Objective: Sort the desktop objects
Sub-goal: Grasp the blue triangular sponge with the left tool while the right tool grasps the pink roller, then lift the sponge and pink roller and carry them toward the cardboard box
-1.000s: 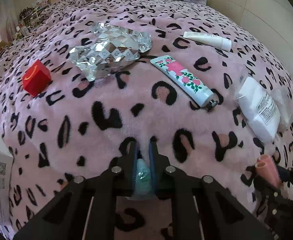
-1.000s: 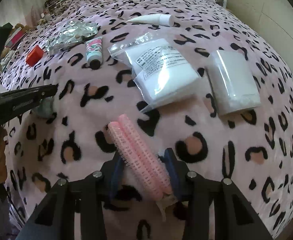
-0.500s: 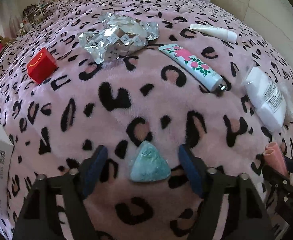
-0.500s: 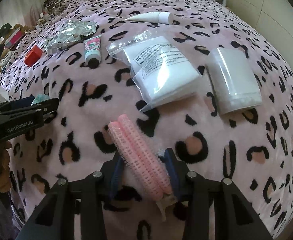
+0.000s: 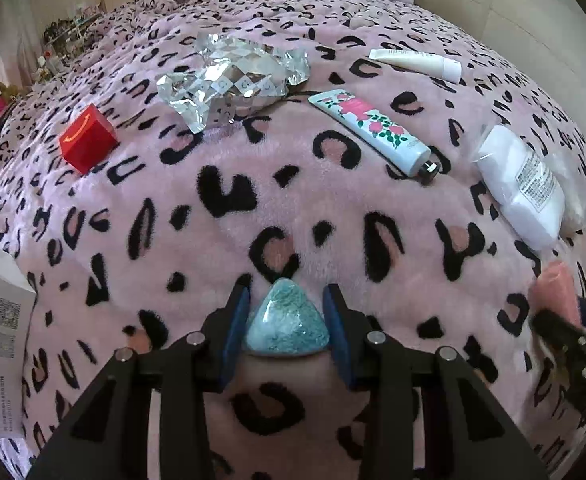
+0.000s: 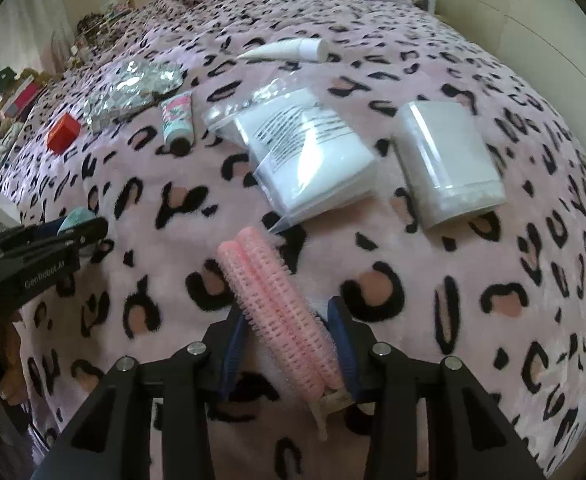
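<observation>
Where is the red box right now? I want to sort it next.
The red box sits on the leopard blanket at the far left of both wrist views, just left of the crumpled foil, apart from it.

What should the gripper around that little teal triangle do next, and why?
Probably lift it slightly. The left gripper has just been closing, and its pads now meet the teal triangular sponge on both sides, while the sponge lies on the blanket.

Teal triangular sponge (image 5: 287, 322) lies flat on my pink leopard blanket (image 5: 293, 208). Pink hair rollers (image 6: 277, 308), paired, lie diagonally on it, right of the sponge.
</observation>
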Motion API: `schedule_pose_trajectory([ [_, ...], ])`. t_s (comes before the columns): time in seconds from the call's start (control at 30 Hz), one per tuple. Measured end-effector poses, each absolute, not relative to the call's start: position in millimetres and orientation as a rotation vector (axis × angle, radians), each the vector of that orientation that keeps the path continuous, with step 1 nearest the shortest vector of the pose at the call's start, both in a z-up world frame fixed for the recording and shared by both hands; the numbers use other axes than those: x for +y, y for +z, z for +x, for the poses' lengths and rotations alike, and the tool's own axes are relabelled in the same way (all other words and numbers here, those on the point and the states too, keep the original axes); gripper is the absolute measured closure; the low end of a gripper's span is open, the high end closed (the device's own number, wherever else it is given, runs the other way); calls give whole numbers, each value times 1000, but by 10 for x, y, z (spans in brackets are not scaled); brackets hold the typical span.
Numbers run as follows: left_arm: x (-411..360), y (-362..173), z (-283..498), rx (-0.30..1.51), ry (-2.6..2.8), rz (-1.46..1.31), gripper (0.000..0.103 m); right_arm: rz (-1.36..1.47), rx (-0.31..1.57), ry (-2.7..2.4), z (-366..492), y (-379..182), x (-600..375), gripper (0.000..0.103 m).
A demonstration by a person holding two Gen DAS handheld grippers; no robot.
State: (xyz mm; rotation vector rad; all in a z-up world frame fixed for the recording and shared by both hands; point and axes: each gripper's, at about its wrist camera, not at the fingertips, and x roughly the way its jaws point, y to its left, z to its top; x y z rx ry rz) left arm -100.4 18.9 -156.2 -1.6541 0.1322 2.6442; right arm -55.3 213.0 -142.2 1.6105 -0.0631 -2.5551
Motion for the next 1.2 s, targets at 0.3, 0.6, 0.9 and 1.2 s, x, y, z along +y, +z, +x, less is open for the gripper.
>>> schedule_pose_trajectory([
  [0.3,138,-1190,-797,139,2689,-1596,64,1524,-196,-2595,-442,-1172,2129,71],
  [0.6,81,-1087,-565,104,2663,-1616,64,1510,-307,-2587,-422,-1146,2043,75],
  [0.9,-41,-830,-377,69,2697,-1602,64,1451,-284,-2603,-298,-872,1771,75],
  [1.2,-297,-478,-97,4,2778,-1554,64,1359,-261,-2590,-152,-559,1389,75],
])
